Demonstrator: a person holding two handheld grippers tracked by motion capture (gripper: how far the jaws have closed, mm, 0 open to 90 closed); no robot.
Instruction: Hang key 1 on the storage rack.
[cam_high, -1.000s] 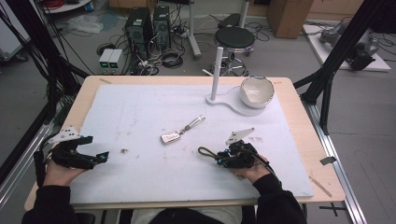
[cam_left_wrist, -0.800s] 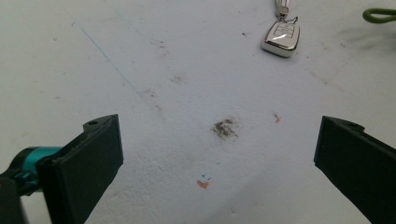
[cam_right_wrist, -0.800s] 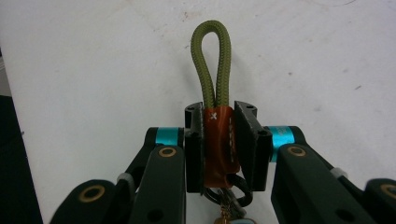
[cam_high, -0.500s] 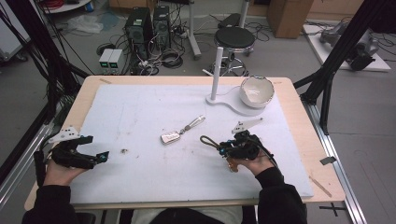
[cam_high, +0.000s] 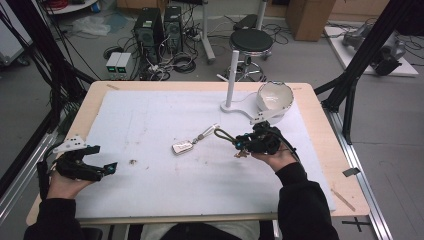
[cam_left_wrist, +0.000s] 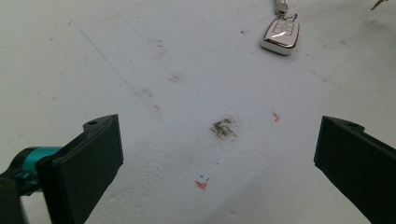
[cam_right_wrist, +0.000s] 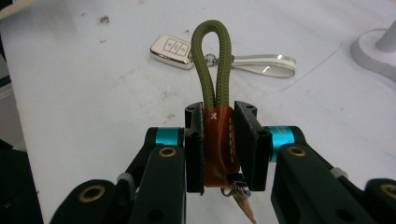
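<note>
My right gripper (cam_right_wrist: 222, 140) is shut on the brown leather tab of a keychain (cam_right_wrist: 218, 140); its olive cord loop (cam_right_wrist: 215, 60) sticks up past the jaws and a key hangs below. In the high view that right gripper (cam_high: 239, 145) is lifted off the mat at centre right, cord loop (cam_high: 223, 135) pointing left. A silver car key fob (cam_high: 183, 147) with a metal strap lies on the white mat (cam_high: 150, 125) just left of it, also fob (cam_right_wrist: 173, 50) and fob (cam_left_wrist: 280, 35). My left gripper (cam_high: 107, 167) rests at the near left, jaws wide open over bare mat (cam_left_wrist: 215, 126).
A white stand with an upright post (cam_high: 231, 75) and a white bowl (cam_high: 274, 96) sit at the far right of the mat. A dark smudge (cam_high: 133, 161) marks the mat near the left gripper. Stool, computers and cables lie on the floor beyond the table.
My right gripper has risen off the mat and moved away from me towards the stand, carrying the keychain. The left gripper and the fob have stayed put.
</note>
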